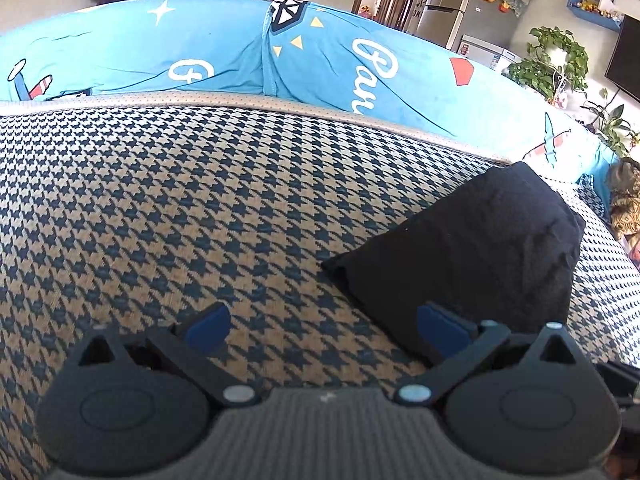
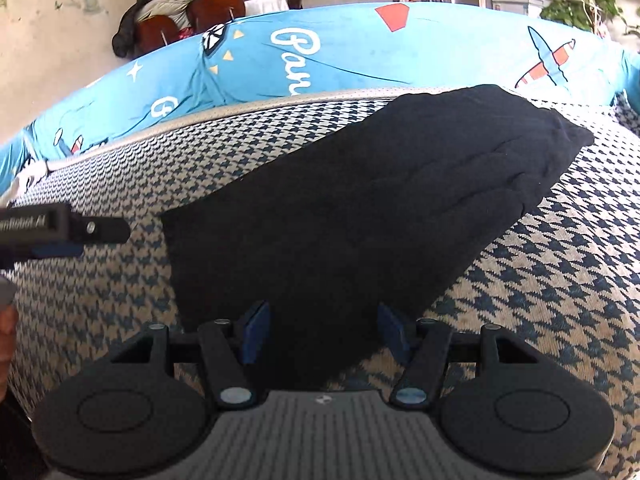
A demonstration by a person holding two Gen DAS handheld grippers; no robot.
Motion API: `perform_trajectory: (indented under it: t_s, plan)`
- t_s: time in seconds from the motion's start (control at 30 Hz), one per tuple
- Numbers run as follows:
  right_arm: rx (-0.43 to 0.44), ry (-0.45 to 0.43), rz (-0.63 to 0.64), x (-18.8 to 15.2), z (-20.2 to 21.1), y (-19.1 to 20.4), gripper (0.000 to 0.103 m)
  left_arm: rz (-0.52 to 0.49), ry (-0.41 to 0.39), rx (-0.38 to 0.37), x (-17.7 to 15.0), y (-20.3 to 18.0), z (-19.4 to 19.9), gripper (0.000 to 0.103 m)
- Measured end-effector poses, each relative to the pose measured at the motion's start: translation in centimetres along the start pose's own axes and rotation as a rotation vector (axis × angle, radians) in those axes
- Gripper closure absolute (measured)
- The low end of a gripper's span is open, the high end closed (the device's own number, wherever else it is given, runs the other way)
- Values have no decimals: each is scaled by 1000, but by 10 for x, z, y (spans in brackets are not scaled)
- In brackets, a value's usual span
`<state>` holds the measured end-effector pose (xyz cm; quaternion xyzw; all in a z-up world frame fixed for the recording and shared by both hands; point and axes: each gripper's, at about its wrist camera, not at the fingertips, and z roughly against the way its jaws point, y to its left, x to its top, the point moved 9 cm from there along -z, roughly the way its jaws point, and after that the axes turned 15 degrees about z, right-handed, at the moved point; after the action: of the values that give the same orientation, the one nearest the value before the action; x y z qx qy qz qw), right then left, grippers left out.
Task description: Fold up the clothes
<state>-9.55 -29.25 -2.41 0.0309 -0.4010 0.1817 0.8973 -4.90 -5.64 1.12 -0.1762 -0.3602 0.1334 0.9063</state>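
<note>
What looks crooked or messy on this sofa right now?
The black garment lies askew across the houndstooth seat, one end rumpled into ridges. Behind it, the blue printed cover is creased. Nothing looks spilled or damaged.

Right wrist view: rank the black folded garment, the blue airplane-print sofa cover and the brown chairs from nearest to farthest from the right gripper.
1. The black folded garment, nearest: it lies on the houndstooth cushion directly ahead of the right gripper, its near edge between the open jaws.
2. The blue airplane-print sofa cover, behind the garment along the backrest.
3. The brown chairs, farthest, beyond the sofa at upper left.
</note>
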Motion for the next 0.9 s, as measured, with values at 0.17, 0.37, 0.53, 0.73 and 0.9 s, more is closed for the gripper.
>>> perform_trajectory:
  t_s: [0.17,0.37,0.53,0.73,0.9]
  plan:
    - [3,5,28,-8,11,14,41,22,0,2,-1,6,3,0]
    - [-7,-60,60,-11,32,30,42,39,6,-3,-1,11,6,0]
    - [2,-105,210,-2,32,59,42,81,37,-39,-2,11,5,0]
    - [-33,-61,292,-2,8,73,47,114,89,-93,-5,2,-1,0]
    - [-63,-58,325,-1,-2,75,48,145,152,-161,-10,-8,-6,0]
